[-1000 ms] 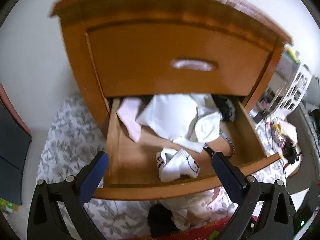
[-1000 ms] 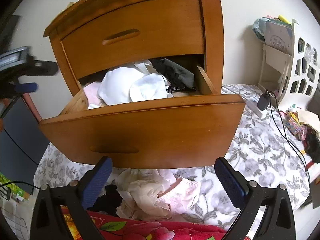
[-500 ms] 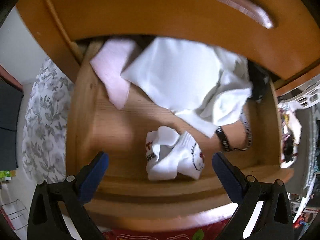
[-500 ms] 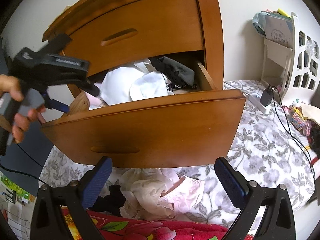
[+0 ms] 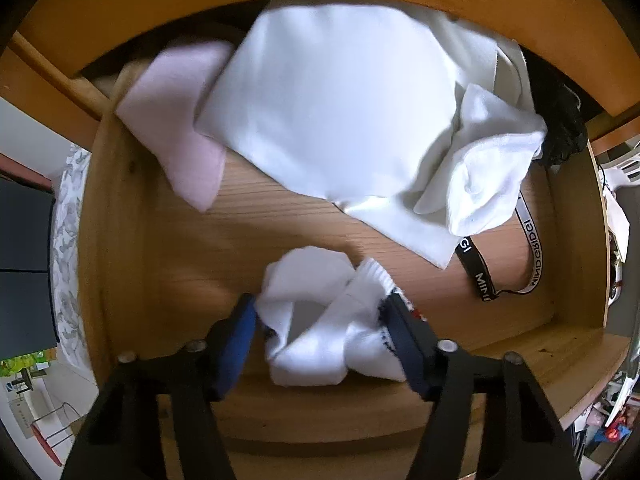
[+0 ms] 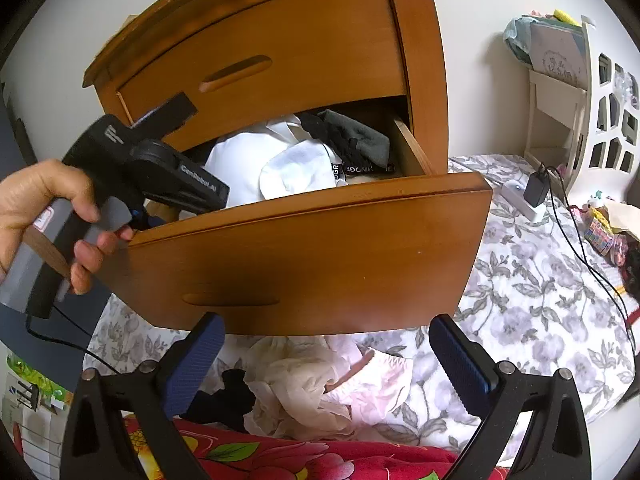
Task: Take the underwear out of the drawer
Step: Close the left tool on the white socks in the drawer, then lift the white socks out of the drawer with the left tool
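A second ago the left gripper [image 5: 320, 322] hung outside the dresser with its jaws spread wide, looking at the open drawer [image 5: 120, 240] from the front; now it points straight down into it, and its jaws are closing on the bundle of white socks [image 5: 328, 320] at the front of the drawer floor — one blue pad already against each side of the bundle, the cloth bunching between them. That reads as a grasp just being made; nothing is lifted yet, so the step is at its start. Whether this bundle counts as underwear is a judgement; it looks like rolled socks with a small red and dark print, too hidden by the right-hand finger to read.

Behind it lie a large white garment [image 5: 340, 112], a pale pink piece [image 5: 180, 128] against the left wall, a white sock [image 5: 492, 176], and dark underwear [image 6: 352, 140] in the far right corner; its waistband [image 5: 476, 268] trails forward in black and white, lettered "MINDBRIDGE" as far as it can be made out.

The right gripper [image 6: 324, 354] has kept its place in front of the drawer, jaws spread and empty, above the crumpled pieces [image 6: 320, 384] already lying on the floral bedspread [image 6: 520, 300]. From the right wrist view a hand [image 6: 44, 208] holds the left tool, whose casing bears white lettering that I cannot read with confidence.
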### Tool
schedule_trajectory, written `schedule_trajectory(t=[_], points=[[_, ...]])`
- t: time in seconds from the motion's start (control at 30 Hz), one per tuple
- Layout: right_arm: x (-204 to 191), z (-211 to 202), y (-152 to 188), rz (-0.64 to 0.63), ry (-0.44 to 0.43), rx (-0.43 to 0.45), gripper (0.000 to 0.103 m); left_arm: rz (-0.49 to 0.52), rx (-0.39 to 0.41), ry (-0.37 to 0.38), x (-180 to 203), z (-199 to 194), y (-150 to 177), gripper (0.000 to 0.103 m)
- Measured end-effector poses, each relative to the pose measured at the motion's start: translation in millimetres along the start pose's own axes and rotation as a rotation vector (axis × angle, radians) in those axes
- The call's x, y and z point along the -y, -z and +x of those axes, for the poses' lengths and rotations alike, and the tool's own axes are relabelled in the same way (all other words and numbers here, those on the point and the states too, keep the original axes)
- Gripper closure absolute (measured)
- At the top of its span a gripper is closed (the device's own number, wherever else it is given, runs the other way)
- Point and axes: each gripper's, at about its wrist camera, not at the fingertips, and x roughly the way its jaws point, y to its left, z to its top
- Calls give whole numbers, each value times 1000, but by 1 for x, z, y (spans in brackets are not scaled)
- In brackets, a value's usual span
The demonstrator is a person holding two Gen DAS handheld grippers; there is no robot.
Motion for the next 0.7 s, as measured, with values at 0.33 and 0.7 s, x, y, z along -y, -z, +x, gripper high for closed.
schedule_trajectory(t=[0.33, 0.7], points=[[-1, 1, 1, 1, 5, -1, 0, 32, 69, 23, 5, -7, 1, 80], [-1, 1, 1, -1, 8, -4, 0, 49, 265, 30, -8, -48, 23, 89]])
